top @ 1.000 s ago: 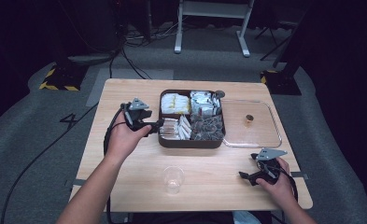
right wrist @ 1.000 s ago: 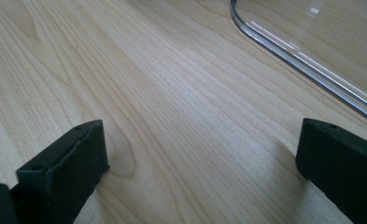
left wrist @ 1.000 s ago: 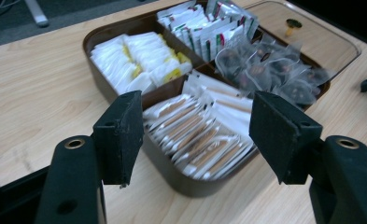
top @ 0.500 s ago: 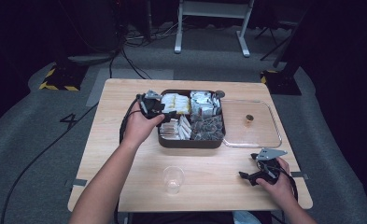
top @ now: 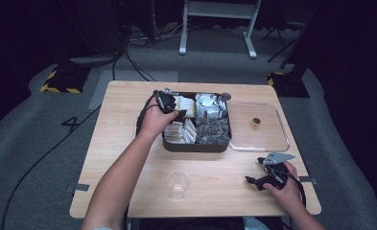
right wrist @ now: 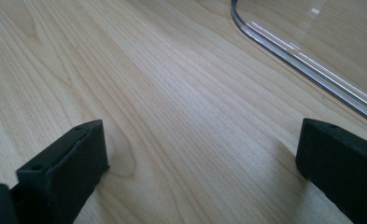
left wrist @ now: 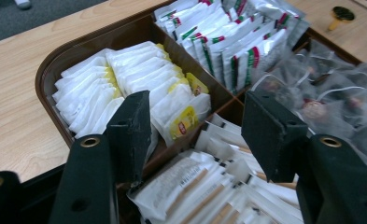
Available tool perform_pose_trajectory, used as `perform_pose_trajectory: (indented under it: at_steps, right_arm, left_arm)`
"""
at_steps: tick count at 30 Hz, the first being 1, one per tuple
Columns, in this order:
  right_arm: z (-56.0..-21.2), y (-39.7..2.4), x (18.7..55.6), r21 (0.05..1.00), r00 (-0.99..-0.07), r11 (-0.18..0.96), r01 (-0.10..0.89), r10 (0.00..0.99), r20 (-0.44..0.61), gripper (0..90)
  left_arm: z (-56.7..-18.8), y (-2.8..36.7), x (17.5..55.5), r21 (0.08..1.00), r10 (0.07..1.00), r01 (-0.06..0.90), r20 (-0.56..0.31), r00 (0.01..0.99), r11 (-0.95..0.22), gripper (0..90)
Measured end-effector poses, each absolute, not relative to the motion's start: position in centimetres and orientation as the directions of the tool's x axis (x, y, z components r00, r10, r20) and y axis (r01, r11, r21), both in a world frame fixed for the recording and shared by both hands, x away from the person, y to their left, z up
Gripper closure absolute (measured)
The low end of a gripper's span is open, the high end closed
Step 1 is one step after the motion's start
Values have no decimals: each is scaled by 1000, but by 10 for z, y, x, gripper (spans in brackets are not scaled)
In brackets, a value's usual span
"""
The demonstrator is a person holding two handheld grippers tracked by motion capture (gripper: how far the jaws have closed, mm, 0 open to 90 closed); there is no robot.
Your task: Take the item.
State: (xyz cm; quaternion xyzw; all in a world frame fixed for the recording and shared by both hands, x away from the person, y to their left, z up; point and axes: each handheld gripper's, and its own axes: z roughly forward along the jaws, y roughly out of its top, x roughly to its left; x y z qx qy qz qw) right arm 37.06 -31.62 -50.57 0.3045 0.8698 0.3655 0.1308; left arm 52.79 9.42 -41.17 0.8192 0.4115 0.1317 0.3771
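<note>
Left tongs [left wrist: 195, 135] spread wide over the tea box [top: 195, 144] — reach in progress, nothing gripped

Left tongs: released, jaws flanking the front white tea bags [left wrist: 139, 86] with yellow tags, in the box's far-left compartment as the high view shows it; these stand on edge in a row, long axis running away from the jaws, tags toward the divider. Likely step: picking one bag — the next move calls for lowering and closing on a single bag's edge without dragging its neighbours. Adjoining: stick packets [left wrist: 204, 191] just below the jaws, foil sachets [left wrist: 237, 46] and mesh bags [left wrist: 330, 102] beyond. Right tongs [top: 265, 175]: released, empty, resting on the table [top: 128, 143] beside the clear lid [top: 258, 125]. Plastic cup [top: 178, 183] near the front edge
</note>
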Motion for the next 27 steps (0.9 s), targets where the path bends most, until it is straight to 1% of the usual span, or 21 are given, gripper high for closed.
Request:
perform_pose_trajectory:
  at_steps: [9,14,18,24,25,26,27]
  right_arm:
    - [-506,-316,371,715,-781,548,434,625,-5,21]
    - [-506,-316,371,715,-780,548,434,625,-5,22]
    - [-506,-316,371,715,-780,548,434,625,-5,22]
    - [-506,-316,371,715,-780,547,434,625,-5,22]
    - [-506,-316,371,715,-781,548,434,625,-5,22]
    - [-506,-316,371,715,-781,548,434,625,-5,22]
    - [-506,-316,371,715,-780,548,434,625,-5,22]
  left_arm:
    - [-424,89,551,698,772,591,-87,630,-404,519]
    - [-431,87,560,685,768,611,-115,630,-398,550]
    - [-434,84,563,670,767,617,-110,632,-412,569]
    - [-442,79,567,646,764,632,-115,635,-428,574]
    - [-443,78,567,642,765,637,-119,633,-427,600]
    - [-443,77,568,635,763,639,-119,636,-434,600]
    - [-443,77,568,630,766,647,-126,630,-429,620]
